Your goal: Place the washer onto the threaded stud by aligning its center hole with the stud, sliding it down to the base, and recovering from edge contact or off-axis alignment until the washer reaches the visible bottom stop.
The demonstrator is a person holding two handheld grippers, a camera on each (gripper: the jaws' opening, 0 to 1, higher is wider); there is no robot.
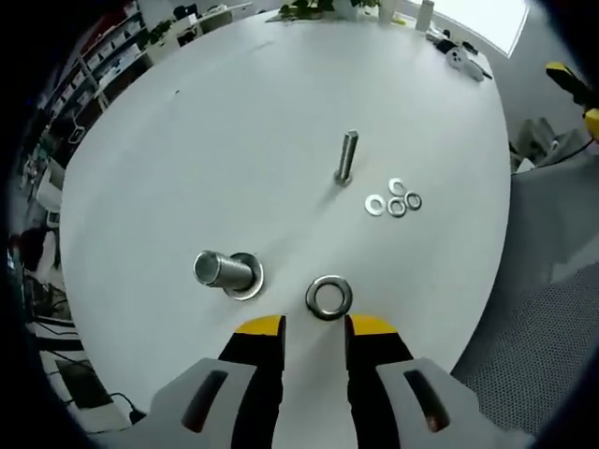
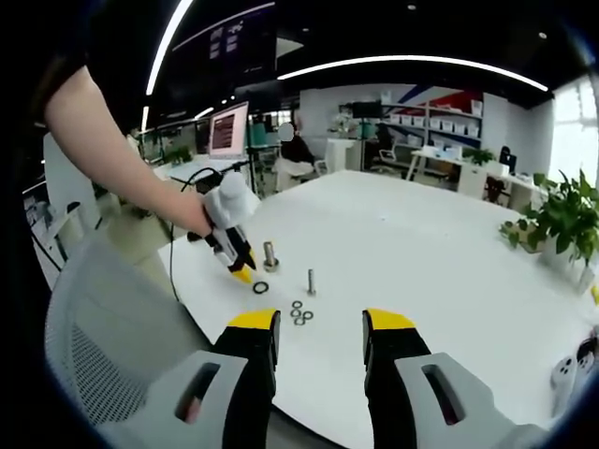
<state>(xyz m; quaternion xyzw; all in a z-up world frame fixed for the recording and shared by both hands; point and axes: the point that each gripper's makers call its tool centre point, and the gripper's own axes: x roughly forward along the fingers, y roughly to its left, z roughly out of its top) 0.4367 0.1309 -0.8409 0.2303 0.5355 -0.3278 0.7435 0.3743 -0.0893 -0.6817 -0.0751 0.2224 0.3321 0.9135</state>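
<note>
A large white round table (image 1: 215, 122) carries all the work items; its far edge holds potted plants (image 1: 318, 7) and some small white objects. In the right gripper view the same table (image 2: 421, 243) extends toward an office area with desks, a monitor (image 2: 227, 129) and a leafy plant (image 2: 562, 220); a grey mesh chair (image 2: 89, 327) stands at the near side.

Left gripper (image 1: 315, 325): its yellow-tipped jaws stand apart with bare table between them, holding nothing. The large washer (image 1: 328, 296) lies flat on the table just ahead of the jaw tips, nearer the right jaw — apart from both. In the right gripper view the left gripper (image 2: 245, 274) is held by a person's hand (image 2: 192, 217), its tips angled down toward the table just beside the washer (image 2: 260, 287).

Right gripper (image 2: 321, 323): jaws wide apart, empty, well back from the hardware.

The wide threaded stud (image 1: 225, 270) stands on a flat round base to the left of the washer, not touching it; no washer can be seen on it. In the right gripper view it is the short post (image 2: 270, 254) behind the washer.

A slimmer bolt (image 1: 346, 156) stands upright farther out on the table, head down as far as the distortion allows judgement. Just beside it lies a cluster of four small washers (image 1: 394, 199), some touching — seen also in the right gripper view (image 2: 299, 312).
</note>
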